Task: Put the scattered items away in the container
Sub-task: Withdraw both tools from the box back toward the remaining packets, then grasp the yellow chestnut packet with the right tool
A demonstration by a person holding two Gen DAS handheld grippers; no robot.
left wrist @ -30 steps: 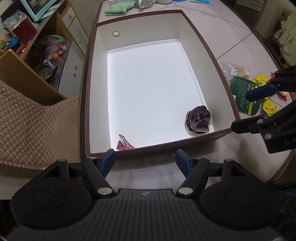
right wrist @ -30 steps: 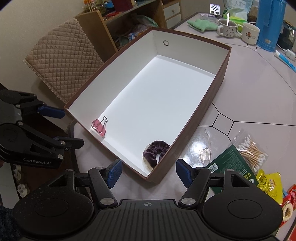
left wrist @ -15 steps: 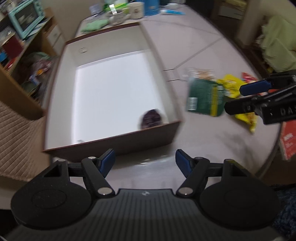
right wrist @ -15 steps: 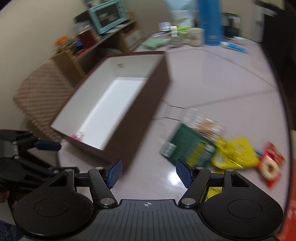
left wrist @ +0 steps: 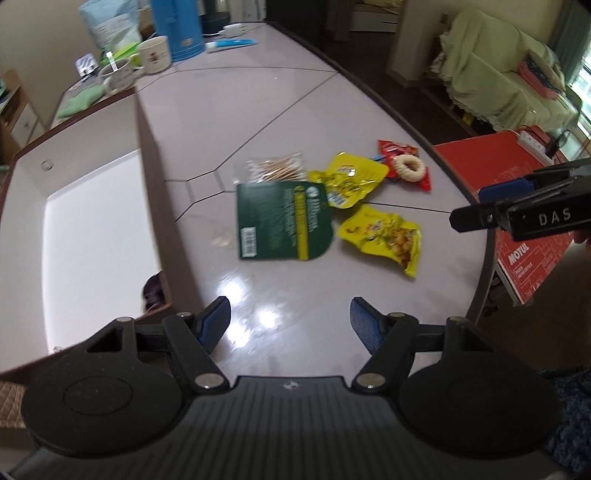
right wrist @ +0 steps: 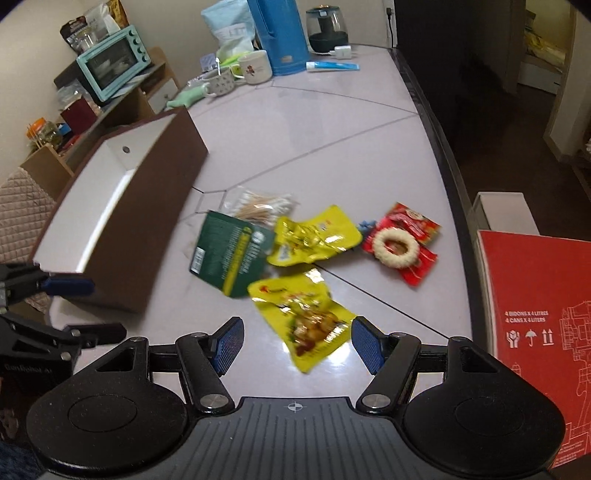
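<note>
The brown box with a white inside stands on the table at left, with a purple scrunchie in its near corner. Scattered right of it lie a green packet, a bag of cotton swabs, two yellow snack packs and a red pack with a white ring. My left gripper is open and empty above the bare table. My right gripper is open, just short of the nearer yellow pack.
Mugs, a blue jug, a toothpaste tube and a green cloth stand at the table's far end. The table edge runs along the right, with a red carton beyond it. A quilted chair is at left.
Both grippers have swung right, from facing the box to facing the scattered packets. Both stay open and empty.
</note>
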